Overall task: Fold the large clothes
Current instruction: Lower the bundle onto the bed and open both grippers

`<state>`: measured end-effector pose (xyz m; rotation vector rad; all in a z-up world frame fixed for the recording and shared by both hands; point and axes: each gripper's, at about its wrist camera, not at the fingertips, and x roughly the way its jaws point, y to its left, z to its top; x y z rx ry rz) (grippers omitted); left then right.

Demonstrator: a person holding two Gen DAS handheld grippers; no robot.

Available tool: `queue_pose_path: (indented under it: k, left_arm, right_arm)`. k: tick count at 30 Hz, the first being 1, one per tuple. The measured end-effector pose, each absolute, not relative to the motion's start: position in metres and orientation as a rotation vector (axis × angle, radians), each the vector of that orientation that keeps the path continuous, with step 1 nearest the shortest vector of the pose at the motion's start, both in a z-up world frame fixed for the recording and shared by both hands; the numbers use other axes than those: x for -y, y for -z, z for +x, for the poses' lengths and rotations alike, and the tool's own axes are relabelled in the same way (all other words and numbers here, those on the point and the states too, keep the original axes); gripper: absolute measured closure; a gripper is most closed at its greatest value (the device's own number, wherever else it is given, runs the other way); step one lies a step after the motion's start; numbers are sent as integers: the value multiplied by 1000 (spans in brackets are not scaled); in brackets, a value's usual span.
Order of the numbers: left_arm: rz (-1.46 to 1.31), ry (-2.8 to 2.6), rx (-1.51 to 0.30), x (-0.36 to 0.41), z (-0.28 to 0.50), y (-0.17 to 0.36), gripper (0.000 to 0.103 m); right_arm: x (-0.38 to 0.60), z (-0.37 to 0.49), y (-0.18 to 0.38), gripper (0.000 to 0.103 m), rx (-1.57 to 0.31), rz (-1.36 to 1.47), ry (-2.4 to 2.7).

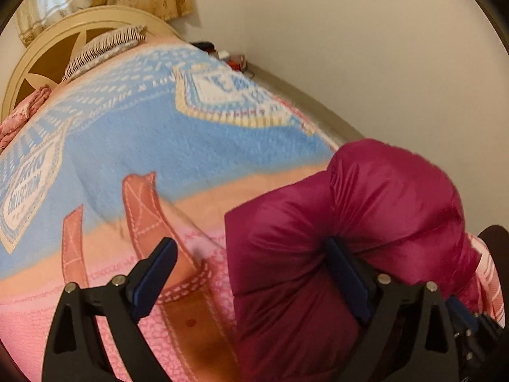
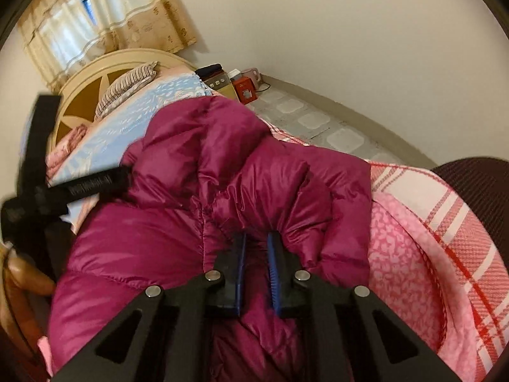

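Both grippers: right gripper [image 2: 257, 254] pinches jacket [image 2: 178, 197]; left gripper [image 1: 251, 273] spread beside it

soft dim light, fisheye-warped edges

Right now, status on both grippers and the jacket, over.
Left gripper open, one finger against the magenta puffer jacket. Right gripper shut on a jacket fold. Jacket bunched on the bed blanket. Nothing blocking.

Bed [image 2: 413, 197] covered by a blue-and-pink blanket [image 1: 191, 159], bearing a magenta puffer jacket [image 2: 191, 191] and a striped pillow [image 2: 127, 86] near the headboard [image 2: 82, 95].
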<state>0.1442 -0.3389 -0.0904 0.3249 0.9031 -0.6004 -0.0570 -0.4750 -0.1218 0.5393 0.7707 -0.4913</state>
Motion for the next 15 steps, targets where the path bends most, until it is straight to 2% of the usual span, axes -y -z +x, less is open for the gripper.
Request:
queue_pose_path:
  k: [4,10,15]
  left_arm:
    - [268,652,-914,318,137,72,7]
    - [265,769,-777,266,86,30,7]
    - [249,843,-738,233,31,23,7]
  right_arm:
    - [474,-61,117,92,-762,517,472]
    - [435,-139,61,91,-543,487,440]
    - [375,-188,39,88,-559,374,395]
